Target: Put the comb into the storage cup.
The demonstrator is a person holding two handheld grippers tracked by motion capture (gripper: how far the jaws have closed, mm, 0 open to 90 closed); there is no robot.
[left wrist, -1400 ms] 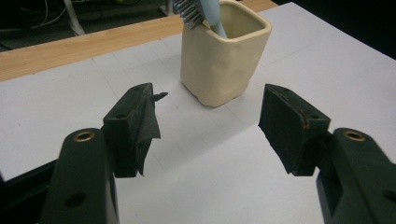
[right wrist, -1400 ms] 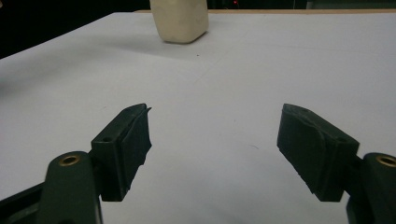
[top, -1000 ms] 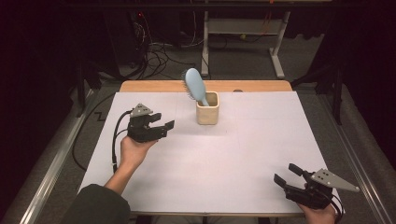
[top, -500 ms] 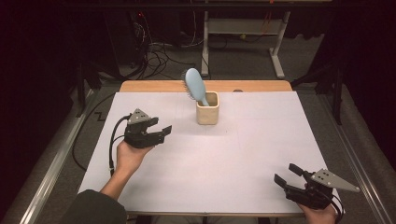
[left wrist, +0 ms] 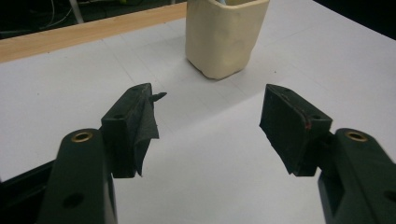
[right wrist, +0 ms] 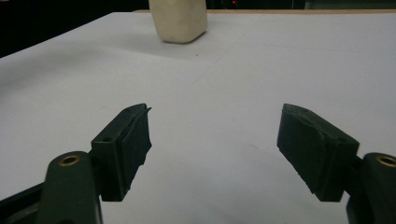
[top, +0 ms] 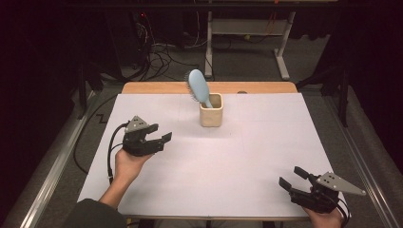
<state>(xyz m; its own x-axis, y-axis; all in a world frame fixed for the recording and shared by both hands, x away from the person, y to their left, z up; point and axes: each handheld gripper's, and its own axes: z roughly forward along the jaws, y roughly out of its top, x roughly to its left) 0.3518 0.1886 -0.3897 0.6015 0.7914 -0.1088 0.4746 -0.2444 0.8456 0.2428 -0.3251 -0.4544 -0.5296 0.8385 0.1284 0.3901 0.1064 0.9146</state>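
Our left tongs [top: 153, 139] have drawn back toward us over the last second, sliding away from the cup [top: 211, 109] and down the left side of the table [top: 266, 156]; they now sit well apart from it, jaws spread wide and holding nothing. The cup has not shifted: it stands upright near the far edge, with the blue hairbrush [top: 198, 87] handle-down inside it and the head leaning out to the left. Our right tongs [top: 295, 181] rest at the near right corner where they were, also wide open and empty. We judge that the brush is placed and the left hand is retreating, so the work looks finished.
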